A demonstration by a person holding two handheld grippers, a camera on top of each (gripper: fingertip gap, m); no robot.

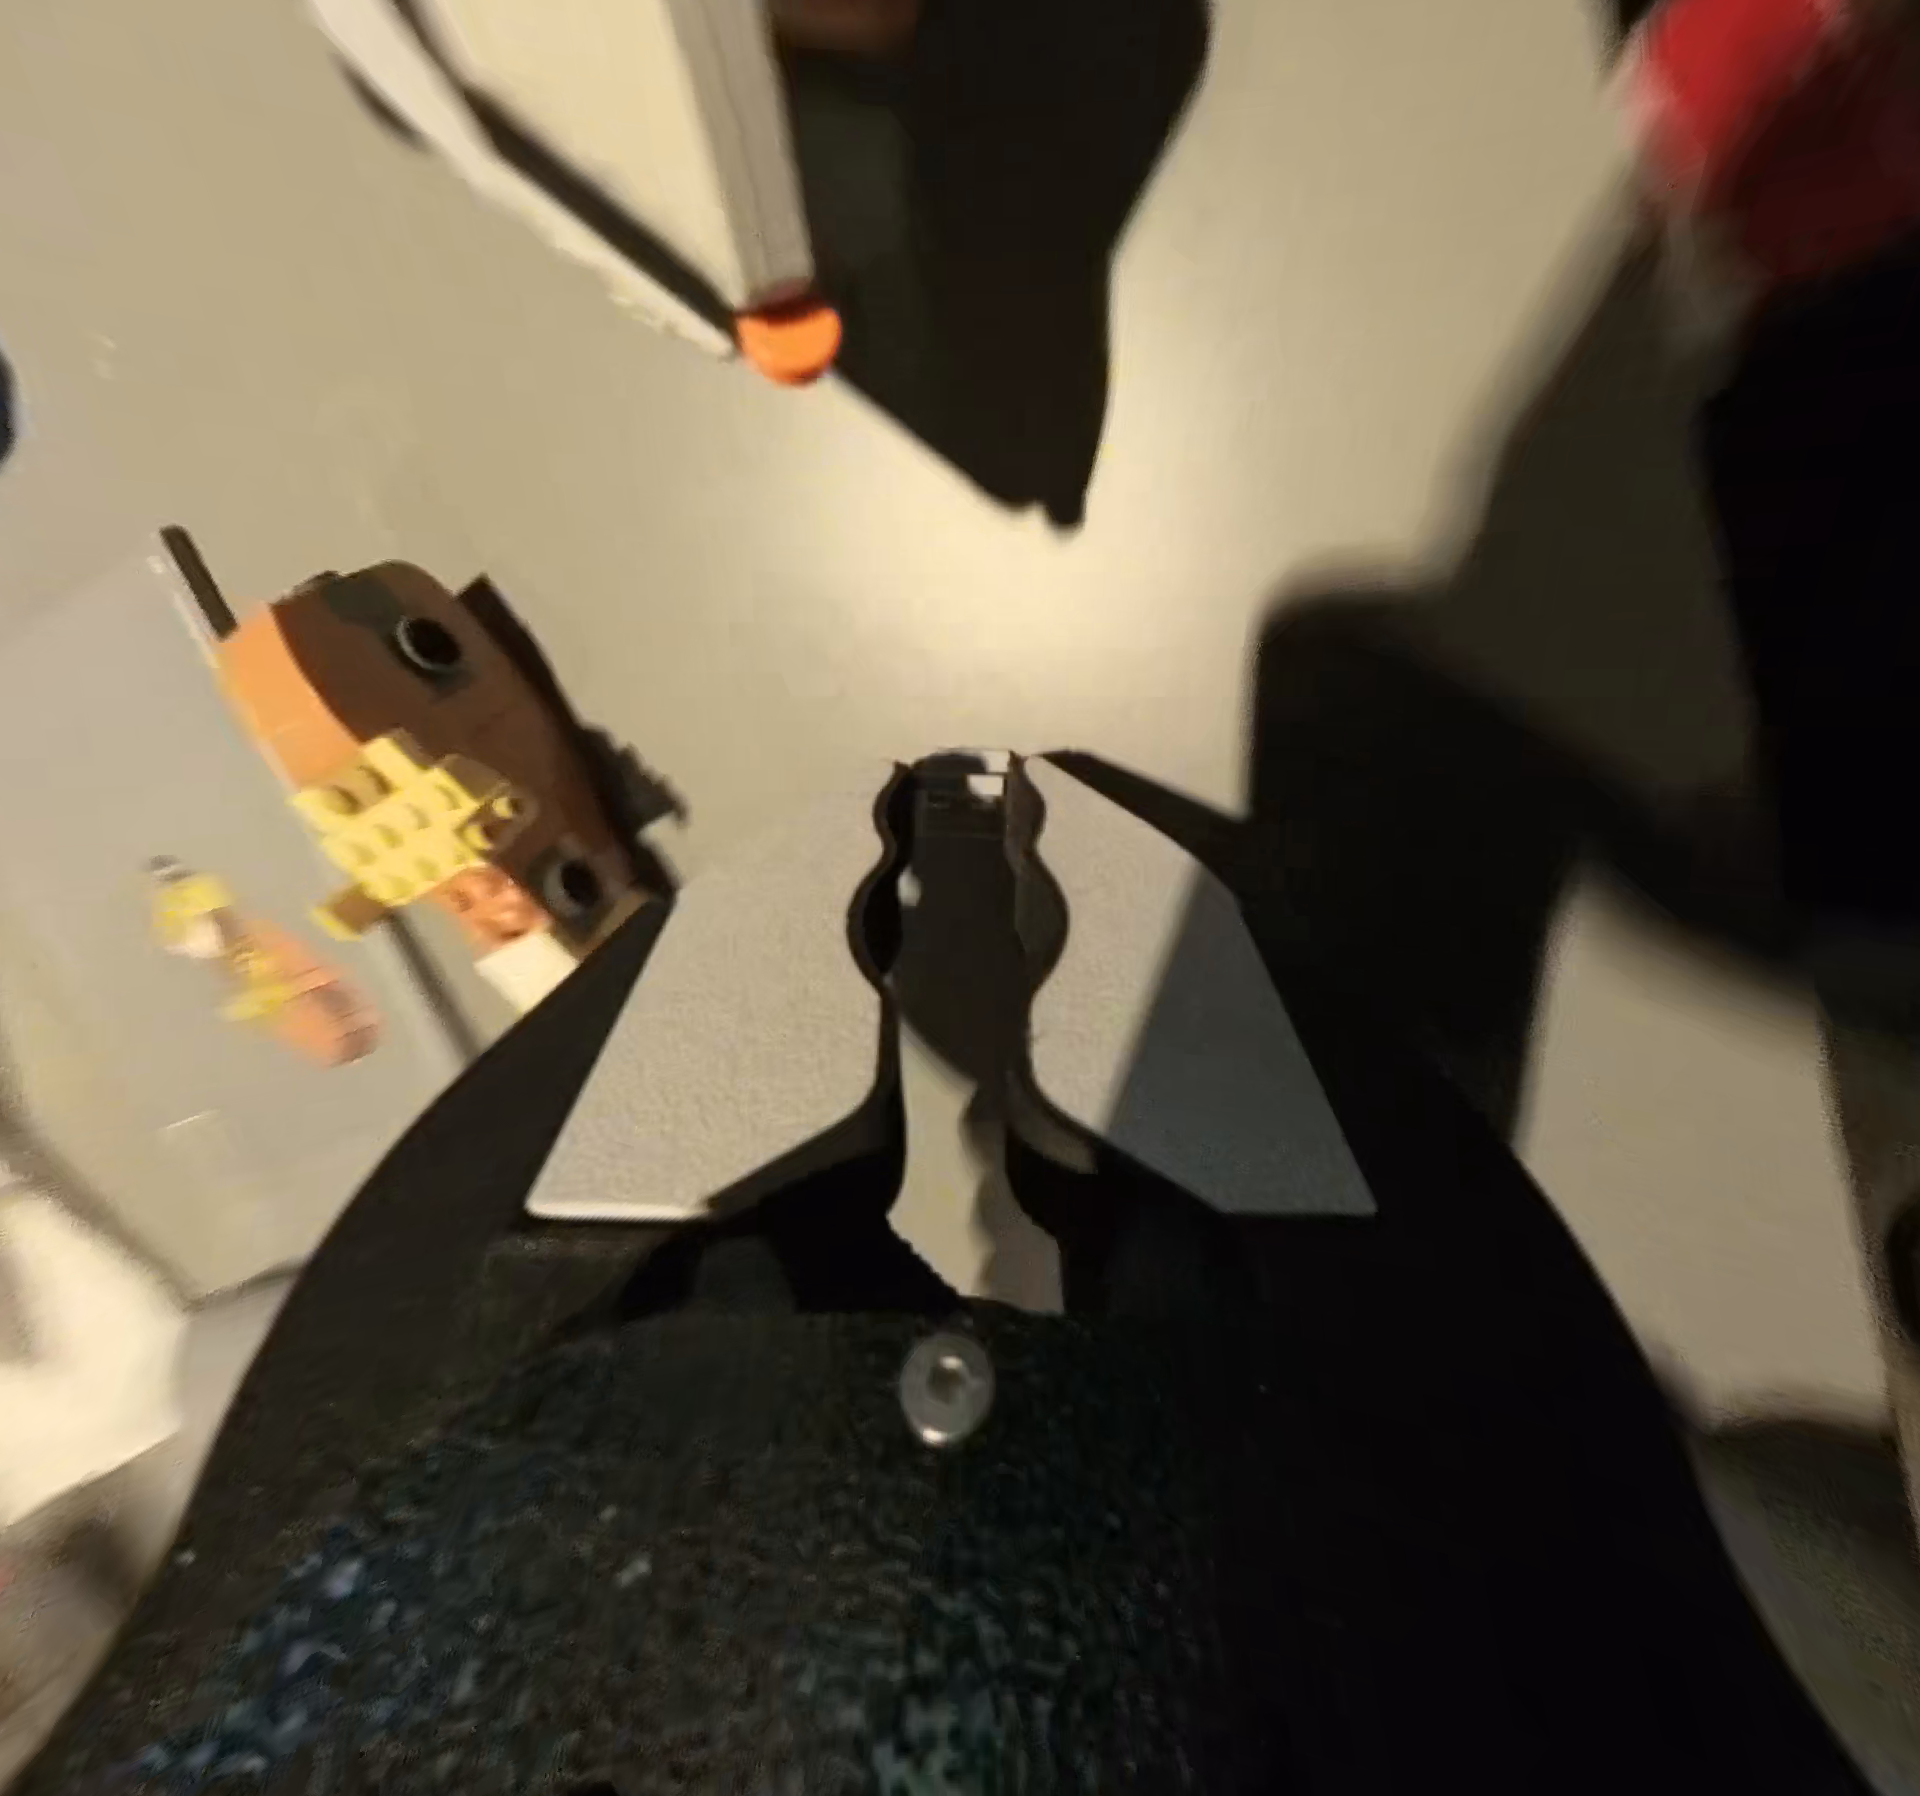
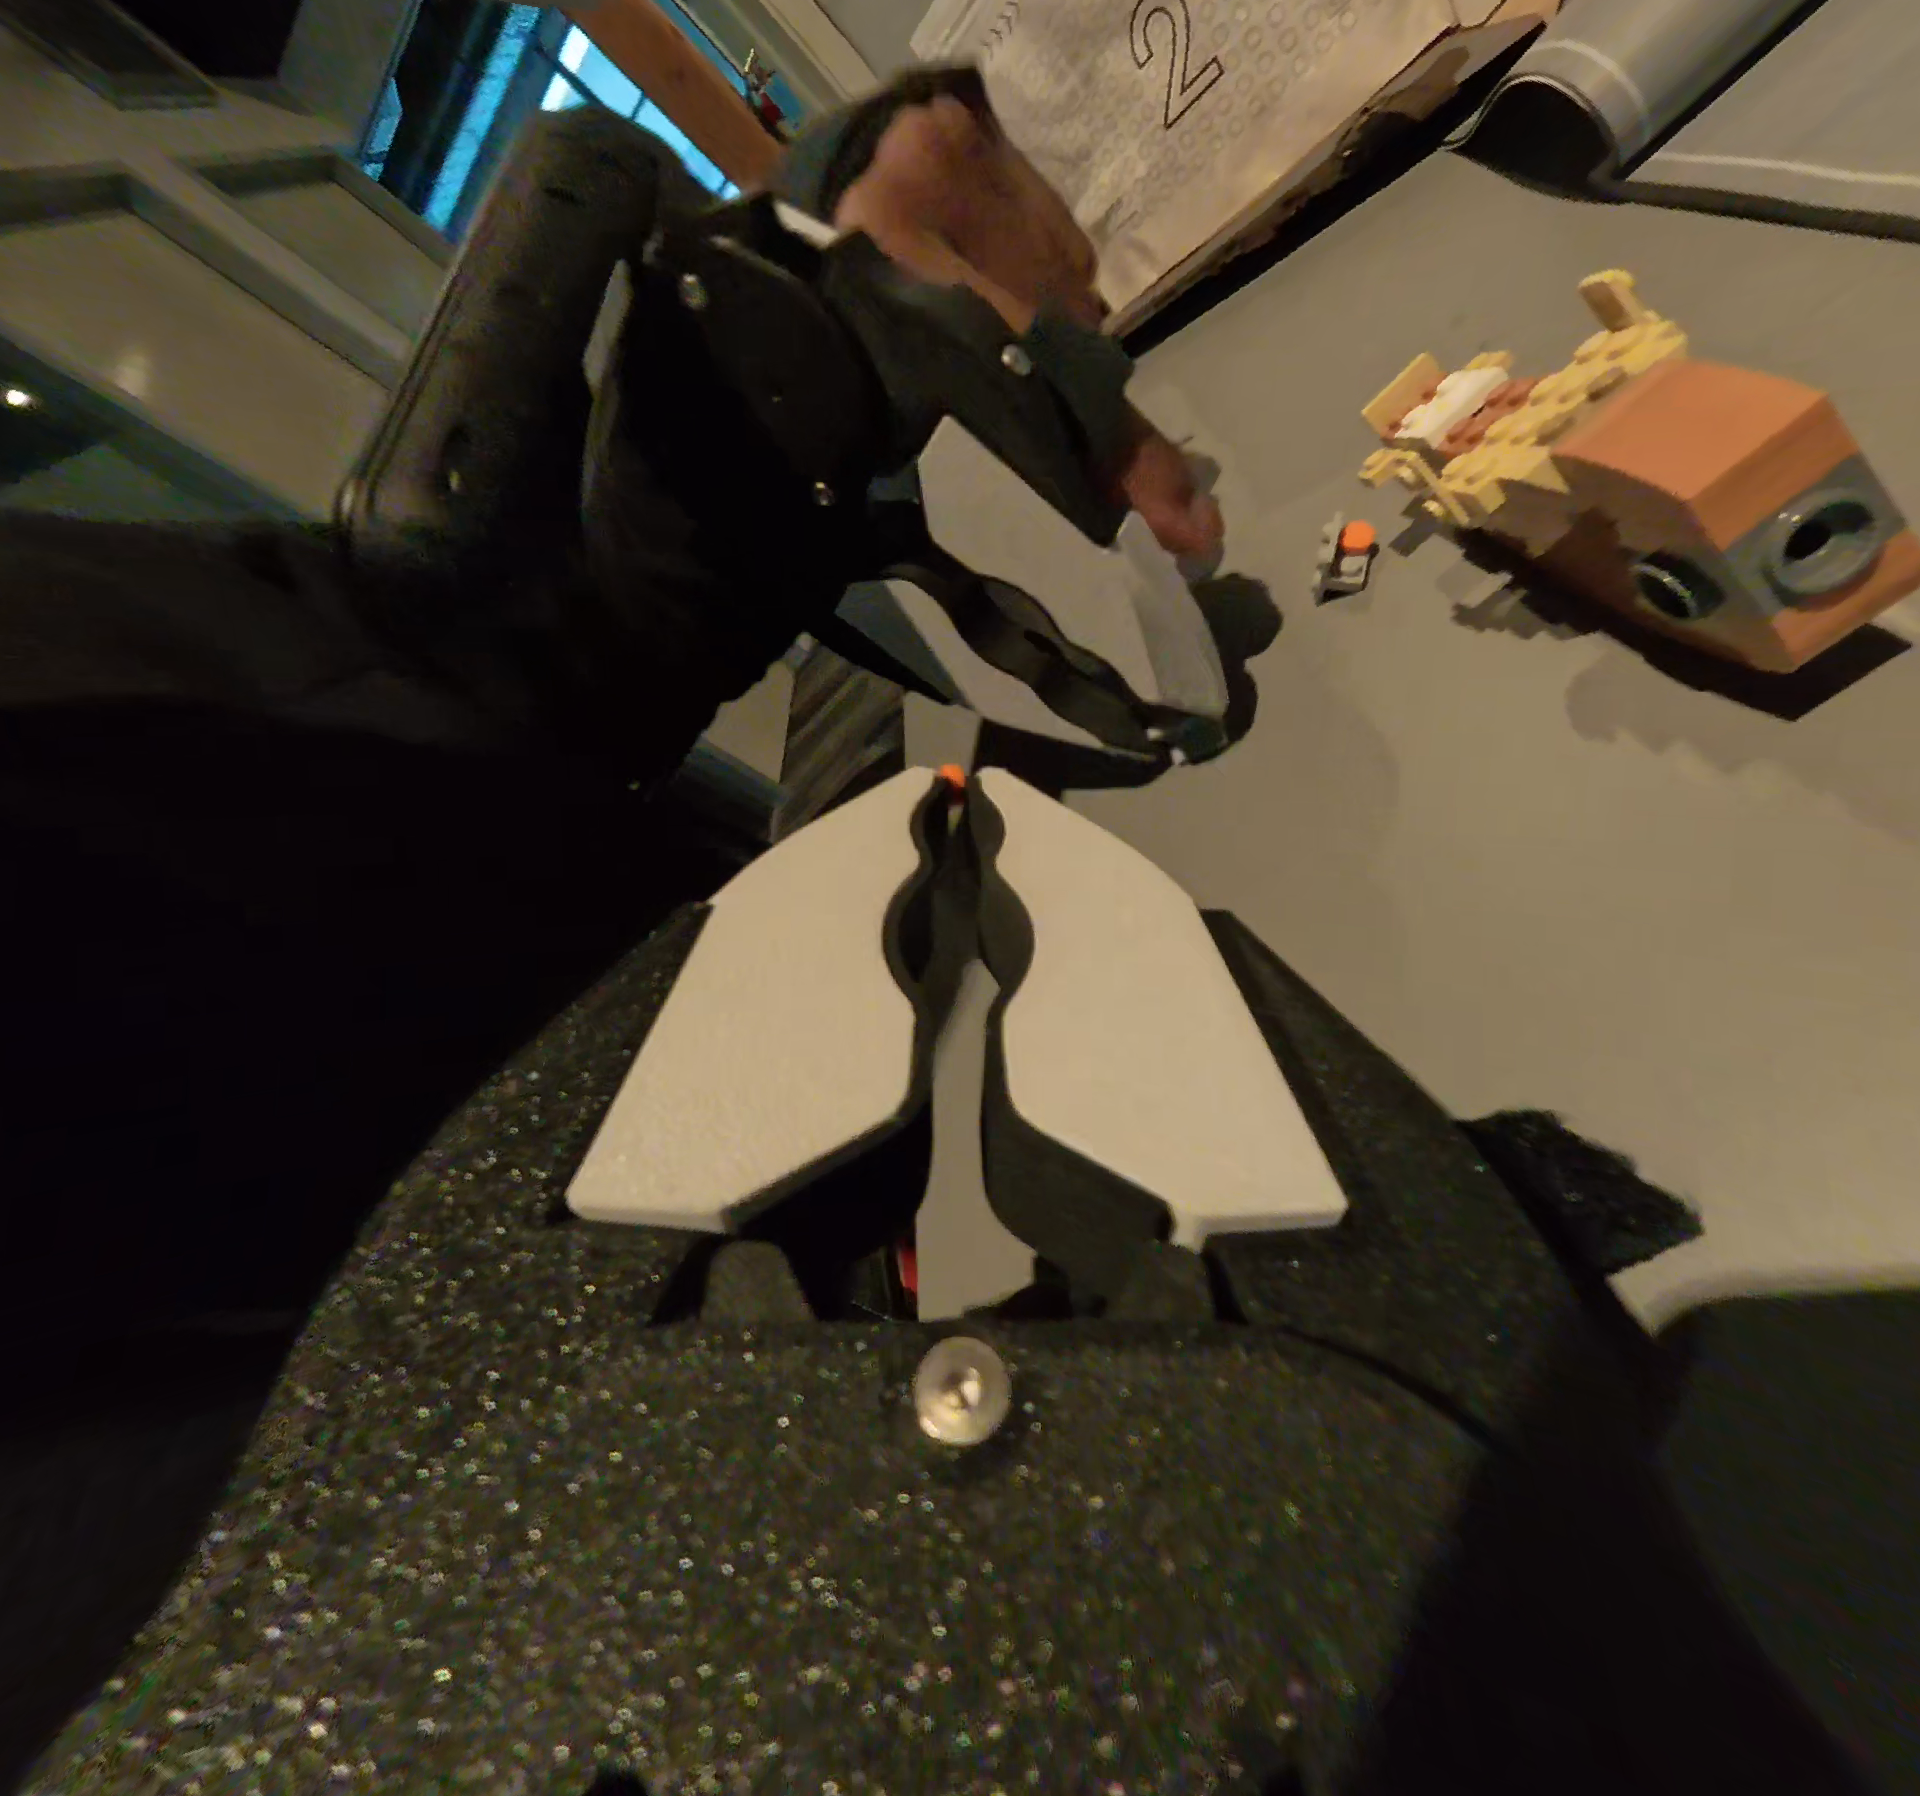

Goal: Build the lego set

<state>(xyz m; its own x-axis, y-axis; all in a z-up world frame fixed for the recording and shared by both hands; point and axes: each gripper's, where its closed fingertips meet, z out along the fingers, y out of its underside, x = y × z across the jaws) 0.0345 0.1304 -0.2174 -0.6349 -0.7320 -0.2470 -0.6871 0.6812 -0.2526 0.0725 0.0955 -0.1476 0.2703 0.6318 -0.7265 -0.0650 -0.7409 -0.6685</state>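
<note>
Between my right gripper's closed fingertips sits a small orange stud, pinched at the very tip. From my left wrist camera I see that same gripper coming in from above, the orange piece showing at its end.

My left gripper has its jaws drawn narrow around a small dark piece with a pale spot at the tip; motion blur keeps me from telling what kind of brick it is. The right wrist camera shows it farther off, held by a person's hand, with its tips close above the grey table.

Out on the table lies the partly built lego model, a brown and orange block with tan plates stacked at one end and two round dark holes in its side. In the left view it lies to the left of my fingers. Just beside it rests a small grey-and-orange part. A white paper bag lies at the far edge.
</note>
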